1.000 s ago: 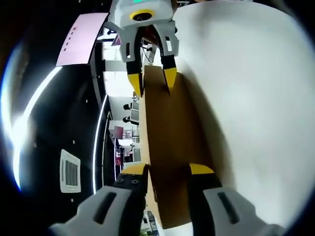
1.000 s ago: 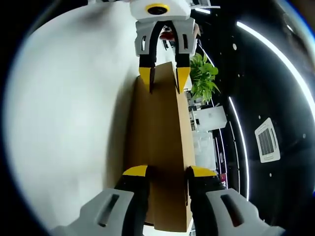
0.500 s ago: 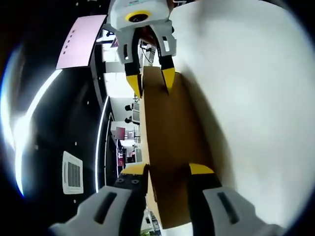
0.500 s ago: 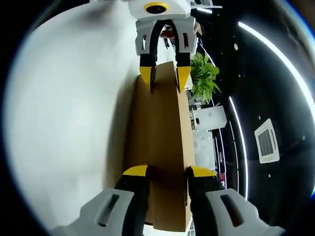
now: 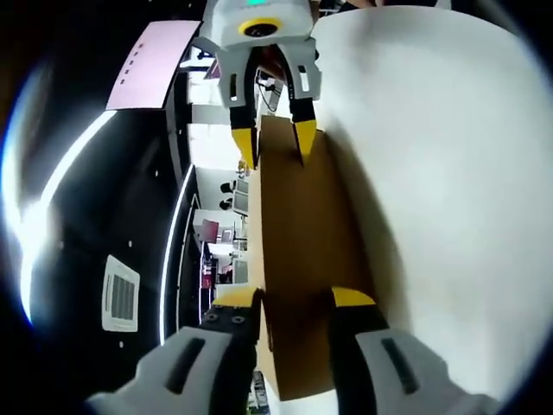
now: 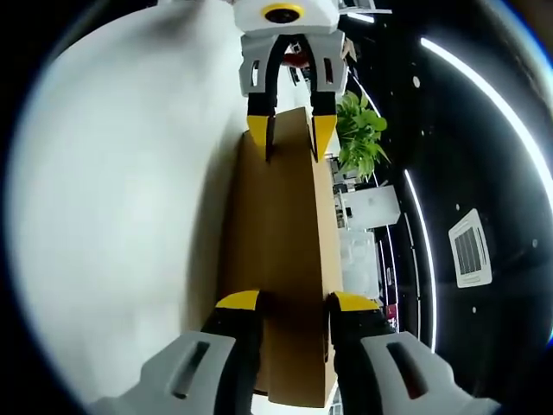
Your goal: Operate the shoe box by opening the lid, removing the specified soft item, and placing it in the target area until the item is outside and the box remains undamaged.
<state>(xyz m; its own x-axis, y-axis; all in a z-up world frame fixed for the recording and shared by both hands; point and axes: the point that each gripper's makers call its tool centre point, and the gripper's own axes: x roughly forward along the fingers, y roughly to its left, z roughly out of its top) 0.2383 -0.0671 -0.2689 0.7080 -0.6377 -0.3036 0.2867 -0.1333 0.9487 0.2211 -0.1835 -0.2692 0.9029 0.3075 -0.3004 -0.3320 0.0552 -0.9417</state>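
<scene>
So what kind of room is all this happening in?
Probably an open office or showroom: a dark ceiling with strip lights and an air vent, a potted plant, and a white table where the cardboard box is handled.

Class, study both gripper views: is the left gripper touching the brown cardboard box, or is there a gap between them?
Touching. In the left gripper view, the left gripper has its yellow-tipped jaws closed against both faces of the cardboard box with no gap; the right gripper view shows it pinching the far end.
</scene>
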